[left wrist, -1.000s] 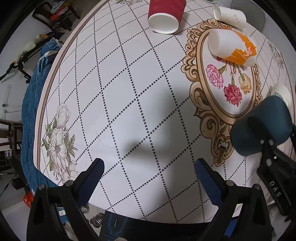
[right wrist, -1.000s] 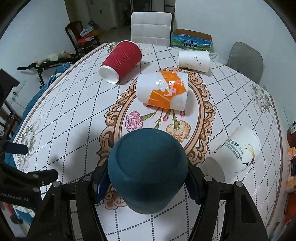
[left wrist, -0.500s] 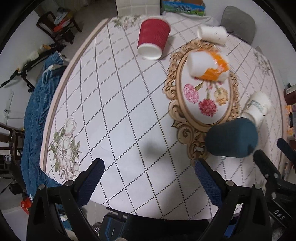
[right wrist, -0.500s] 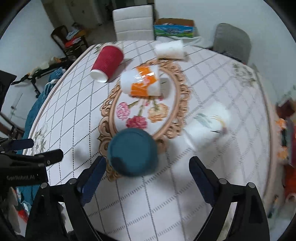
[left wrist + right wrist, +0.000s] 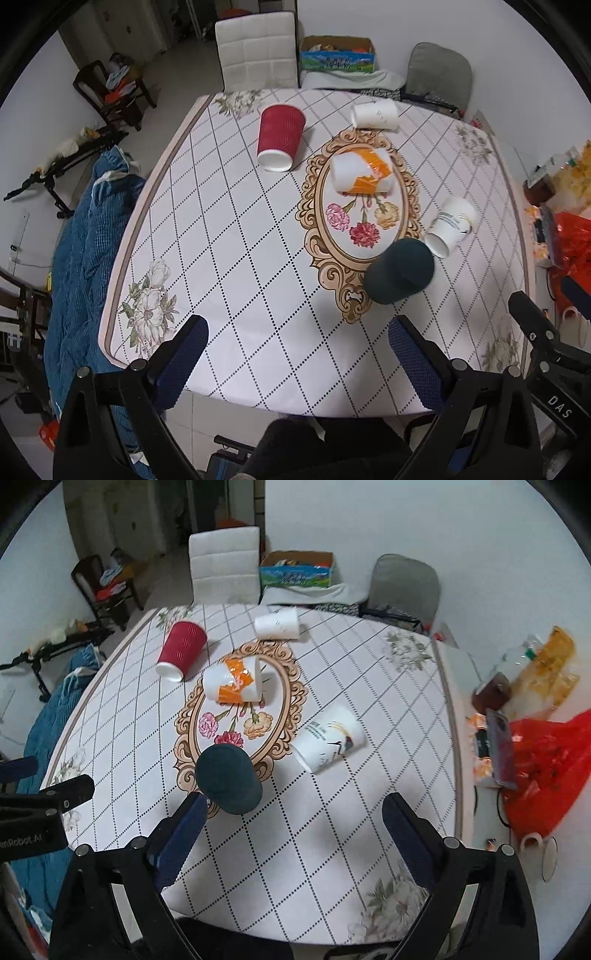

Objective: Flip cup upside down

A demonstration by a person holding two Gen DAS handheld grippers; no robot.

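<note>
The dark teal cup [image 5: 400,271] is seen standing upside down on the worktop [image 5: 240,236], closed base up, at the near end of the ornate oval frame printed on the cloth [image 5: 360,225], toward the near edge. No gripper is in contact with it. The left gripper [image 5: 297,363] is held above the near edge with its jaws spread wide and nothing between them; the right gripper [image 5: 293,834] is likewise spread and empty, its left finger [image 5: 181,834] seen just below the teal cup in that view but apart from it. Four other cups are noted lying on their sides: a red ribbed cup [image 5: 280,136] toward the far left of the worktop, a plain white cup [image 5: 375,116] near the far edge, a white cup with orange patches [image 5: 362,173] inside the far part of the oval frame, and a white printed cup [image 5: 450,225] just to the right of the teal cup, close but whether touching cannot be told. A white chair [image 5: 256,48] and a grey chair [image 5: 439,74] are seen beyond the far edge, with a cardboard box [image 5: 338,53] between them. A blue blanket [image 5: 85,258] is seen off the left edge.
</note>
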